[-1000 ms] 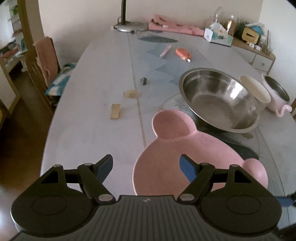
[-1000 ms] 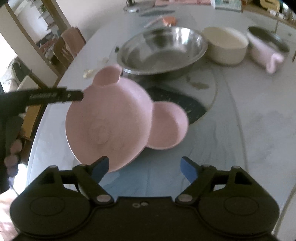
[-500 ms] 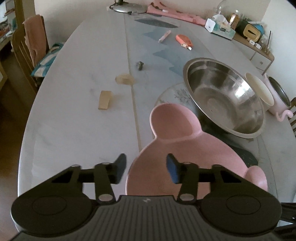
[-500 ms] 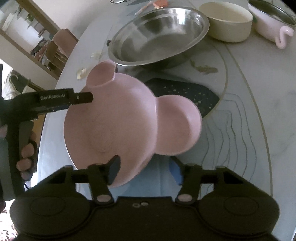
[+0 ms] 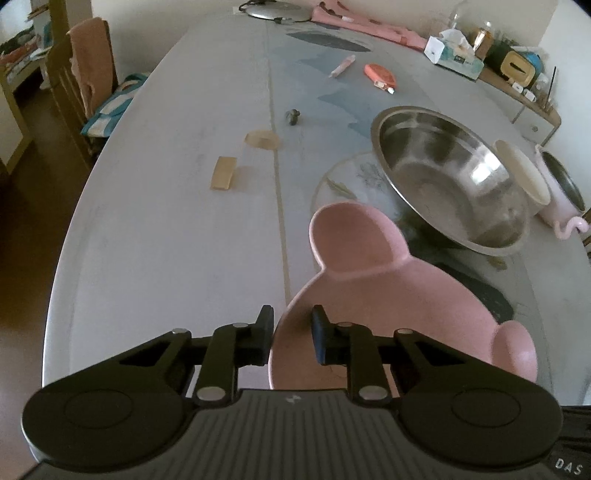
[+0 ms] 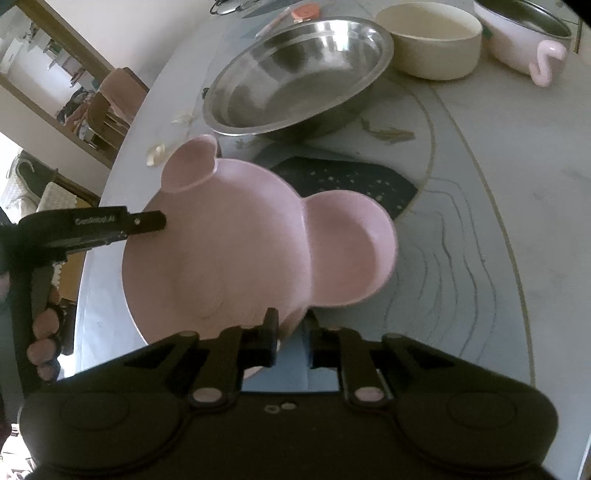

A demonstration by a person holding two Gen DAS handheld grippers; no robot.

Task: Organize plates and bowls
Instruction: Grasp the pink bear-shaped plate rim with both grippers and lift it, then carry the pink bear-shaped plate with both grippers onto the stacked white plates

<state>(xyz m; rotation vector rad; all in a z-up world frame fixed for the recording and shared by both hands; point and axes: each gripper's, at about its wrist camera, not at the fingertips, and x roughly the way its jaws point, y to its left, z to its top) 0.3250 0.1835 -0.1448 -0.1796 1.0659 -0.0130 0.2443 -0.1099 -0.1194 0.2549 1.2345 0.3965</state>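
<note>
Two tools straddle one pink plate, and that shared grip is what the coming move turns on. Its rim runs between the fingers of the left tool on the plate's left edge, and between those of the right tool on the near edge. The left tool's jaws are closing with the rim between them, a sliver of gap showing at the outer pad; the right tool's jaws have drawn together on the rim, clamped on it as far as I can judge. Both hands are about equally close, so neither leads. The plate sits at the near end of the worktop, tilted up rather than lying flat, by my reading, and its long axis runs across its two ears, one toward the steel bowl, the other to the right. That bowl lies just beyond, with a cream bowl and a pink pot past it. The plate is matte pink, bear-shaped, with a round main well, two smaller ear wells, and nothing in any of them.
</note>
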